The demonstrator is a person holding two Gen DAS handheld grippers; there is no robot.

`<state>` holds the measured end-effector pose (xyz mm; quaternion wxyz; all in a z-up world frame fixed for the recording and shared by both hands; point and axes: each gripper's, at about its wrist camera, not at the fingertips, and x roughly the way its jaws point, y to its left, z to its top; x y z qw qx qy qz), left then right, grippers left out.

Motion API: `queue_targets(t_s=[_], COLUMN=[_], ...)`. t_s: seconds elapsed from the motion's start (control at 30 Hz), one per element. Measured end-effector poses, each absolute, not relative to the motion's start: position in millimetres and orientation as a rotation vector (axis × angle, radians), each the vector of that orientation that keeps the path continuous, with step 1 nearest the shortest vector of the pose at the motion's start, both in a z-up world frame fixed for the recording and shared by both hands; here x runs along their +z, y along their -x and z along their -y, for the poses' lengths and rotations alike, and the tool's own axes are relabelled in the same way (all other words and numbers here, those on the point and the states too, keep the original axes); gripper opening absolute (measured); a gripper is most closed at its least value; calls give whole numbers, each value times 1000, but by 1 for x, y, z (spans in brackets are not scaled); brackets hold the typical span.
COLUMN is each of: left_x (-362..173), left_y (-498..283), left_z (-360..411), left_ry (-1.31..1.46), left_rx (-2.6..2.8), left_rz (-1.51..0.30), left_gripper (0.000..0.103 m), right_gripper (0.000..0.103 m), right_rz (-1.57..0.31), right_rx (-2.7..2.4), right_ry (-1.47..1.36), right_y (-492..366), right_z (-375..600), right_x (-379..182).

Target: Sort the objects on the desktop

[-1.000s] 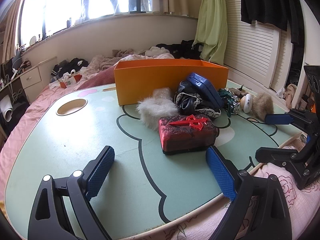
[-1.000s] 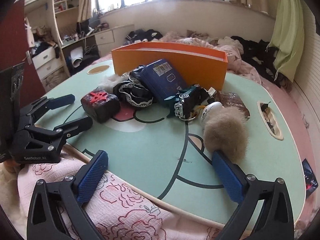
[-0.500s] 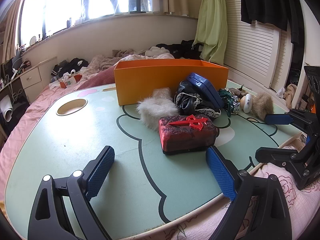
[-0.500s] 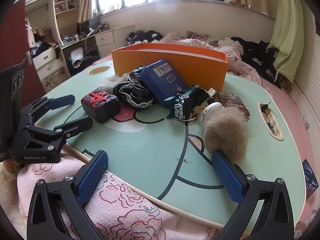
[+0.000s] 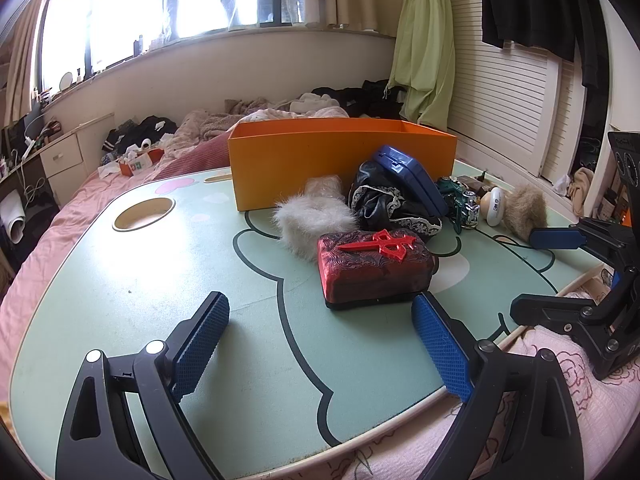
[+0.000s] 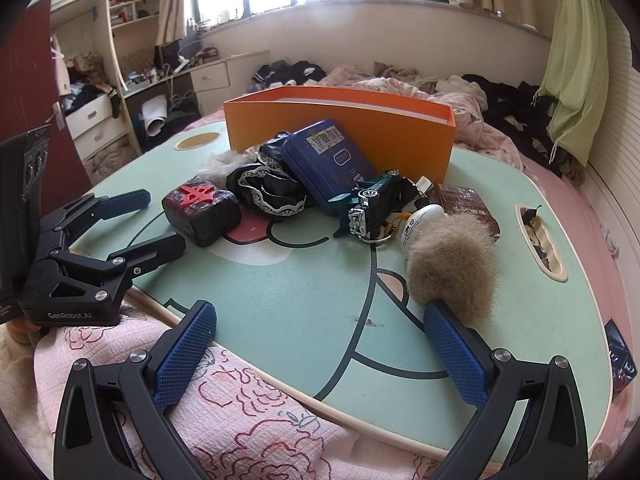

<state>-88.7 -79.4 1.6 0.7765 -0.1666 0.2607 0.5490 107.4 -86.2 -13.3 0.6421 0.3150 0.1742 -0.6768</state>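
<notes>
**Both tongs wide over a cluttered lap table, nothing yet sorted**

Daylight from a wide window falls across a messy bedroom and onto a mint-green lap table (image 5: 120,280) set on a pink floral bedspread (image 6: 248,412).

At the table's near edge the left gripper (image 5: 320,340) stands released, its blue pads well apart with nothing between them. Just ahead of its right pad lies a red-and-black patterned box (image 5: 374,268) with a red emblem on top. The right gripper (image 6: 320,344) is likewise spread and empty; its right pad sits just beside a tan fur pom-pom (image 6: 454,268), and whether it touches the fur cannot be told.

Further out the remaining objects crowd together: a white fur puff (image 5: 310,222), a black lace-trimmed cloth (image 6: 264,188), a blue tin (image 6: 328,160) leaning on the pile, a green toy car (image 6: 374,200), a small white bottle (image 6: 420,220) and a brown packet (image 6: 464,200). Behind them stands the orange box (image 5: 340,160), the likely destination; its inside is not visible from here.

Nothing appears sorted so far. The risks come from the crowding. The tin looks propped at a tilt, so pulling the cloth or car from under it could send it sliding. The pom-pom is soft and may squash or slip out of a shallow pinch. The patterned box looks nearly as wide as the left gripper's spread, so an off-centre approach could shove it into the white puff instead of straddling it. With the two grippers near each other, reaching together for the middle could make them collide.
</notes>
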Motion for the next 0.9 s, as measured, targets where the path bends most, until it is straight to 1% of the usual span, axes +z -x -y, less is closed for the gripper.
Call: queue_targets(t_s=[0.9], left_x=[2], left_y=[90], left_z=[80], left_ry=[359], left_rx=[1186], left_rz=[-565], left_gripper=[92], right_gripper=[103], right_rz=[-405], right_rx=[-1543], right_ry=[-717], right_y=[-107], right_z=[86], right_x=[-14])
